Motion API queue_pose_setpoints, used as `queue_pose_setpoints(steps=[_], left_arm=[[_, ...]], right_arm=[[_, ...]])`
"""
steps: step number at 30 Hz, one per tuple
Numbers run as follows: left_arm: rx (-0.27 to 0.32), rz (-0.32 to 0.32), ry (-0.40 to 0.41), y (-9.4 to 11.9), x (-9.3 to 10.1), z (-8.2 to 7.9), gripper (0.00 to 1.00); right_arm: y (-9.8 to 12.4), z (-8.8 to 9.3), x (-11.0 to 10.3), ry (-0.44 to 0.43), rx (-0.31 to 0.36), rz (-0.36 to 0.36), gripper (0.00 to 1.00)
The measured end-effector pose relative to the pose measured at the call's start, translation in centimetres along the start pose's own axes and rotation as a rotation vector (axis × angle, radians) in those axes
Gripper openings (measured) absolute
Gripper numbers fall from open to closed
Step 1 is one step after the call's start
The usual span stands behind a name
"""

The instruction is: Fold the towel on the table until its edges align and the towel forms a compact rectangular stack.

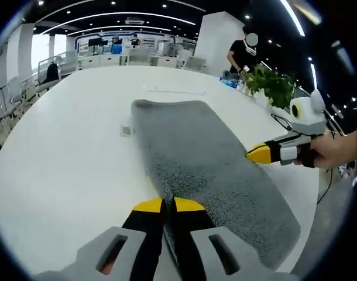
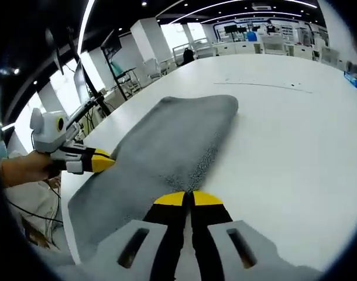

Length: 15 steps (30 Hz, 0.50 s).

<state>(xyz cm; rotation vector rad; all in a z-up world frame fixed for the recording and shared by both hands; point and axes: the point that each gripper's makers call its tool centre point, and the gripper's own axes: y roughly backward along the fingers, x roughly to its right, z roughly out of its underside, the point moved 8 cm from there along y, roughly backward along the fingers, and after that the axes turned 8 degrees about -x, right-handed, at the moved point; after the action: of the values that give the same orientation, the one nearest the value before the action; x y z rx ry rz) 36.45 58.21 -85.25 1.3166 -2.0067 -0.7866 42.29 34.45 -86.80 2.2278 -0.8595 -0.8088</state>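
One towel (image 1: 208,170) | long axis runs away | flat on table (image 1: 67,152)

plant (image 1: 276,85): green, leafy, far right ahead of left gripper, by table edge
standing person (image 1: 243,54): dark top, behind plant
cable (image 1: 279,121): dark, on table near plant
desks and chairs (image 2: 144,69): background, ahead-left of right gripper
ceiling light strips (image 1: 120,16): overhead

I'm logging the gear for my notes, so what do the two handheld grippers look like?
Both match. The left gripper has black jaws with yellow tips rising from a grey slotted body. The right gripper looks the same; seen from the side it carries a white housing, held in a hand.
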Motion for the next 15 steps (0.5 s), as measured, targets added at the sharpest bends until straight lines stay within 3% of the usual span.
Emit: queue_pose_setpoints(steps=[3,10,15], left_arm=[[-0.001,0.016,-0.021,-0.6,1.5,-0.1,0.05],[-0.020,0.069,-0.031,-2.3,4.8,-0.7,0.05],[-0.029,0.111,-0.082,-3.5,8.3,-0.9,0.05]], right_arm=[[0.9,0.5,1.0,-0.041,0.004,0.007,0.00],[3.6,2.0,3.2,-0.029,0.006,0.072,0.00],[6.3,3.8,5.5,-0.041,0.010,0.122,0.00]])
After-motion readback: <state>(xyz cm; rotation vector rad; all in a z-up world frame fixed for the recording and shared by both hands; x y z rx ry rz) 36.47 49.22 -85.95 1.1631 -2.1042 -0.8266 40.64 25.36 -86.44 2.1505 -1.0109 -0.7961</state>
